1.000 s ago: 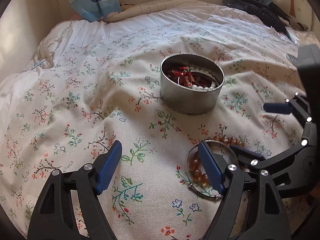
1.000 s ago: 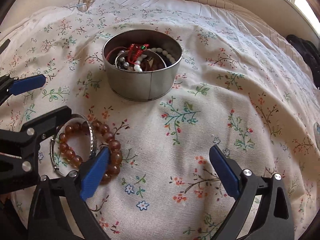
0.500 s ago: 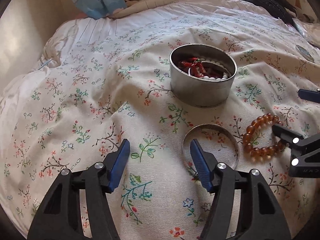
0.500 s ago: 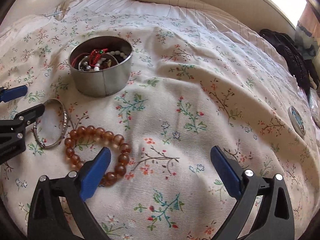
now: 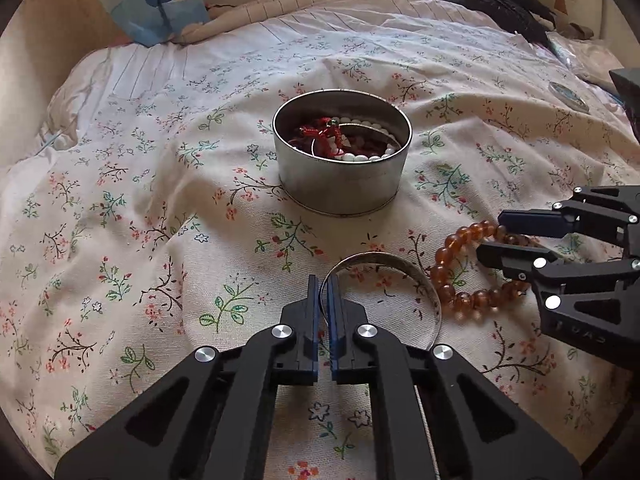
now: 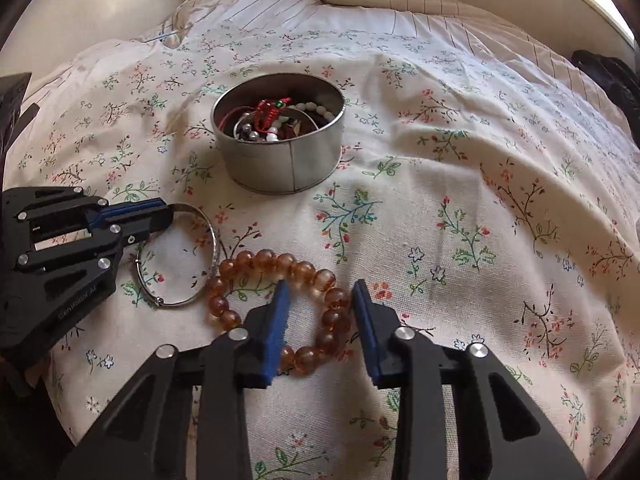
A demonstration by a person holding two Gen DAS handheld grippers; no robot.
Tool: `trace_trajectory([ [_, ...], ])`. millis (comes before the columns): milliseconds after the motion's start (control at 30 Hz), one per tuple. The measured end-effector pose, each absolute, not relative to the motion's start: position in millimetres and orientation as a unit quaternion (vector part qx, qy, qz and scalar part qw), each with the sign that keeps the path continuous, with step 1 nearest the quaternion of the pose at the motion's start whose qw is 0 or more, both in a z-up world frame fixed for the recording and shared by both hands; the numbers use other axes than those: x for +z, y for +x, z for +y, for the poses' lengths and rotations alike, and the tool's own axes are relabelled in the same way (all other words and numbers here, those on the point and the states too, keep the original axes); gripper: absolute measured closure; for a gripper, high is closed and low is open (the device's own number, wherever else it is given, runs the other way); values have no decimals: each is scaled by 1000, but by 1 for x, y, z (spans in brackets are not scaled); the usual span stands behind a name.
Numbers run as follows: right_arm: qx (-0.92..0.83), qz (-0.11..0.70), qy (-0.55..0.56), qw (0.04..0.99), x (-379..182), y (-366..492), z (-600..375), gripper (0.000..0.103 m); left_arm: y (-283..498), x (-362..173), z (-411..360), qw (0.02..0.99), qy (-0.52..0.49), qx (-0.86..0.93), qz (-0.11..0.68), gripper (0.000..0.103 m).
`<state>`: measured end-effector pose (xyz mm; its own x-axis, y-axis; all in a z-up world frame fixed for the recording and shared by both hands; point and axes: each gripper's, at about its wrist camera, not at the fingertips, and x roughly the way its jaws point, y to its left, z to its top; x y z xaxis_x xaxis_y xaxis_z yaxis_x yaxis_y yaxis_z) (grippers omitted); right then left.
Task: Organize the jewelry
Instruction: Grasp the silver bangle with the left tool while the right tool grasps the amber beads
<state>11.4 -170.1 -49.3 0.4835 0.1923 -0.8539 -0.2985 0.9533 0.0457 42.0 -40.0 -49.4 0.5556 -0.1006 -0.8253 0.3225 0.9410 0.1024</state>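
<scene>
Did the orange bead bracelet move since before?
Yes. The bead bracelet slid off the silver bangle, sideways to its right, judged against the tin.

Your left gripper (image 5: 323,288) sits low with its blue-padded jaws pinched almost together on the silver bangle (image 5: 404,270), while your right gripper (image 6: 320,304) hangs beside it with jaws partly apart, straddling the amber bead bracelet (image 6: 280,260).

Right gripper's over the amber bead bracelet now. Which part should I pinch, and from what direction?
Pinch the bead strand on its near-right arc, coming straight down. The amber bead bracelet lies flat on the bedspread, and the right gripper already straddles that arc, one finger inside the loop, one outside. Avoid its left side, which lies against the silver bangle pinched by the left gripper.
</scene>
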Motion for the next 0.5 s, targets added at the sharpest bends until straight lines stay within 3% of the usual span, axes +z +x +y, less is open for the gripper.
trace_trajectory([
  [100,140,484,-58,862,-49,11,-171,76,45,-53,-37,868,111,-120,468,99],
  [167,131,494,-79,856,-57,15,-166,67,49,-60,-37,862,109,-116,481,98],
  [233,133,498,-90,853,-60,16,-162,67,51,-64,-40,858,115,-113,487,98],
  [300,144,501,-70,851,-59,17,-165,76,50,-65,-42,858,124,-114,485,98],
  [333,155,502,-46,849,-58,16,-169,89,49,-63,-42,859,122,-122,483,99],
  [500,196,488,85,846,-47,12,-198,90,43,-51,-32,866,73,-143,474,99],
])
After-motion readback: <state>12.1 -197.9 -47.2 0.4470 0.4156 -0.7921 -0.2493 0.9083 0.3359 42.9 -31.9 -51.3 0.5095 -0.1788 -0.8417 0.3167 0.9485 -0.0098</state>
